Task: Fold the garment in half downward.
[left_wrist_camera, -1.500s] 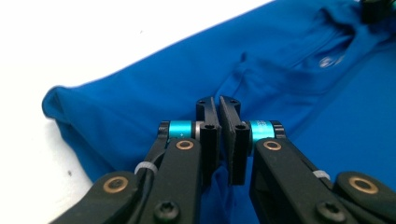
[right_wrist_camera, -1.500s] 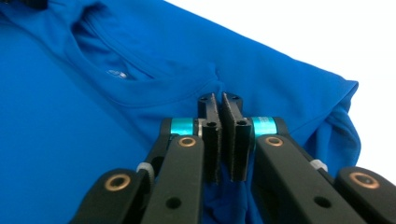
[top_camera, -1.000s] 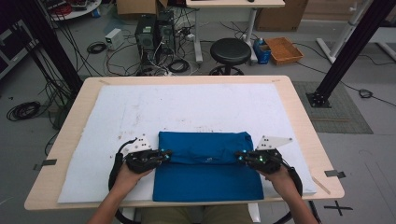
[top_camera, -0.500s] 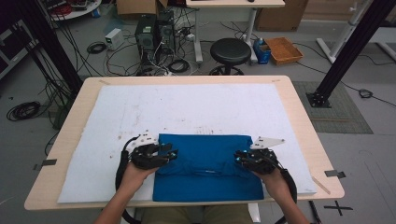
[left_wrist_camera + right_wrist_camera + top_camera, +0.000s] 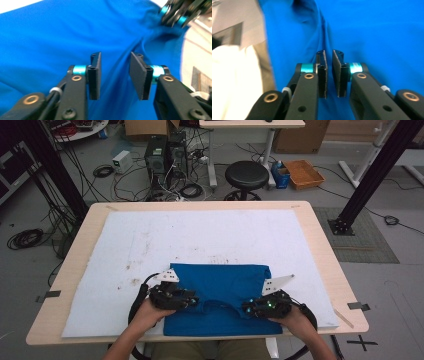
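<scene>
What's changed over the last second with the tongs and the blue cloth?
Both hands pulled back toward the person, bringing the left tongs and right tongs to the blue cloth's near part. Left jaws stand open, right nearly closed. The cloth and white mat stayed put.

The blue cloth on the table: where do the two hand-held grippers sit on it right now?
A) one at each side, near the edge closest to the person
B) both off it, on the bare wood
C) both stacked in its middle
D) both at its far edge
A: in the high view the left gripper and the right gripper sit at opposite sides of the blue cloth, toward its near edge.
</scene>
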